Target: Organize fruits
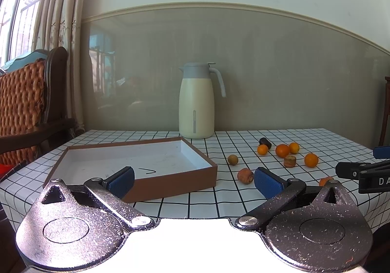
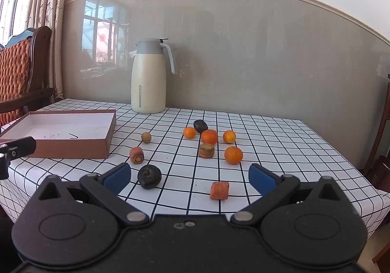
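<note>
With both our left gripper and right gripper wide open and empty, we judge collecting unstarted: fruits lie scattered beside the empty box, awaiting a first grasp.

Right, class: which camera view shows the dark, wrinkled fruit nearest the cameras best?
The right wrist view. There the near dark fruit lies whole and unobstructed on the checked tablecloth, just ahead of the right tongs. The left wrist view does not show it; only the farther dark fruit appears there.
</note>
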Motion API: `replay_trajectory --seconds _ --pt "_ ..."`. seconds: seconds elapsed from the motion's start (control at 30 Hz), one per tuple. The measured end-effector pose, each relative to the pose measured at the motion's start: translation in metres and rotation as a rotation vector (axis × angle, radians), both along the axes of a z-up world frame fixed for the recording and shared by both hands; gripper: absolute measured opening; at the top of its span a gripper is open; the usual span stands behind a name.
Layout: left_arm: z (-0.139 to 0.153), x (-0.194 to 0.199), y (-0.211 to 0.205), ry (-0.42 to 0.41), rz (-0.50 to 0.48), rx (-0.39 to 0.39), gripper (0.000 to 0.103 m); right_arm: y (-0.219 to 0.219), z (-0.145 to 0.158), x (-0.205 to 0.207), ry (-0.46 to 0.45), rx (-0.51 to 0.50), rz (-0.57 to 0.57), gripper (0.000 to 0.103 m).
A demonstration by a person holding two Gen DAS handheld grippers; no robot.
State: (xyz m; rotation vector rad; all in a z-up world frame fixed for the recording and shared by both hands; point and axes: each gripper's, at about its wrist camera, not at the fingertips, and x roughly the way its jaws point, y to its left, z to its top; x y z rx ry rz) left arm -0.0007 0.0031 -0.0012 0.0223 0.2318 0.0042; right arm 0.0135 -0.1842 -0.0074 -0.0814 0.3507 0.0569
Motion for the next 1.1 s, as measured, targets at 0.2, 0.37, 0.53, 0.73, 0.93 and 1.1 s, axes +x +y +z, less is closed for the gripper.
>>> replay_trajectory --seconds 0.2,0.37,0.53,0.73,0.93,1.1 --pt "0.0001 -0.0001 0.0000 0.001 0.000 0.001 0.103 -0.0004 -0.0002 0.0003 0.000 -0.001 0.000 0.097" --pt "0.0002 0.0003 -0.0004 -0.001 0.001 0.001 0.103 -0.0001 0.0000 0.0000 -0.001 -0.001 0.000 0.097" --pt "0.0004 0.0008 0.0005 -0.001 0.002 -0.001 0.103 -0.0025 0.0000 0.0006 -0.001 0.001 -0.005 0.097" --pt "0.0001 0.0010 -0.0001 -0.002 0.002 0.000 0.103 -0.0033 -0.0002 0.0013 -0.001 0.000 -0.006 0.097" --pt "0.0000 0.0005 -0.0001 -0.003 0.002 -0.001 0.103 -0.0030 -0.0001 0.0010 -0.002 -0.002 -0.007 0.097" --pt "0.0000 0.0003 -0.0004 -0.004 0.003 -0.002 0.103 -0.0028 -0.0003 0.0010 -0.002 -0.002 -0.007 0.097"
